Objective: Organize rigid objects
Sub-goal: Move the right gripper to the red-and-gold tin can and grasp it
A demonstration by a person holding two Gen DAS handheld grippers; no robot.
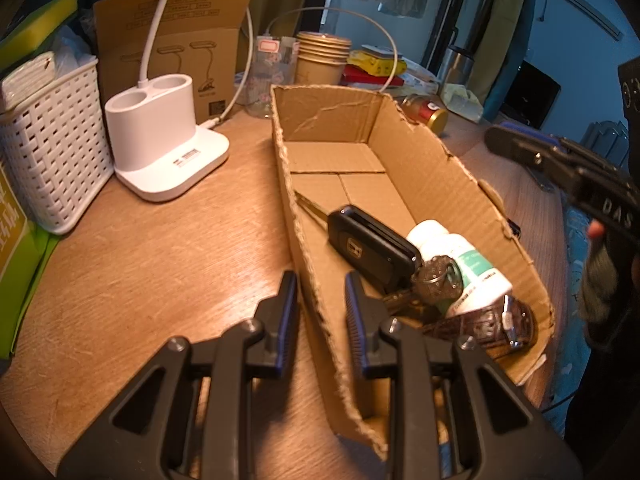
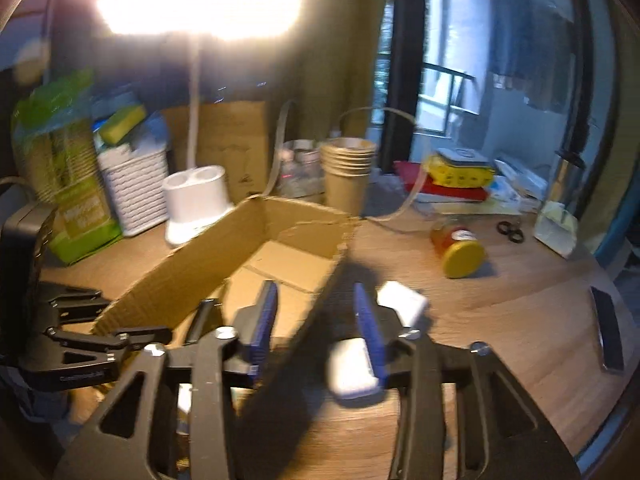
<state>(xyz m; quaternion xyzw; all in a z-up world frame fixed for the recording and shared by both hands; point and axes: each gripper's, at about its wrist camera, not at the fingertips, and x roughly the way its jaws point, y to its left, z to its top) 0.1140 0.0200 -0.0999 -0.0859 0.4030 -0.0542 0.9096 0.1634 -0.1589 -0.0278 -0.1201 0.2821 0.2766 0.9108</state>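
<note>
Between the left claw (image 1: 322, 304) pads stands the cardboard box (image 1: 428, 184) wall.

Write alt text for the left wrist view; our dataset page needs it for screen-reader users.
The left gripper clamps the near wall of an open cardboard box holding a car key, a white bottle and a brown strap. A white lamp base and white basket stand to its left on the wooden table.
</note>
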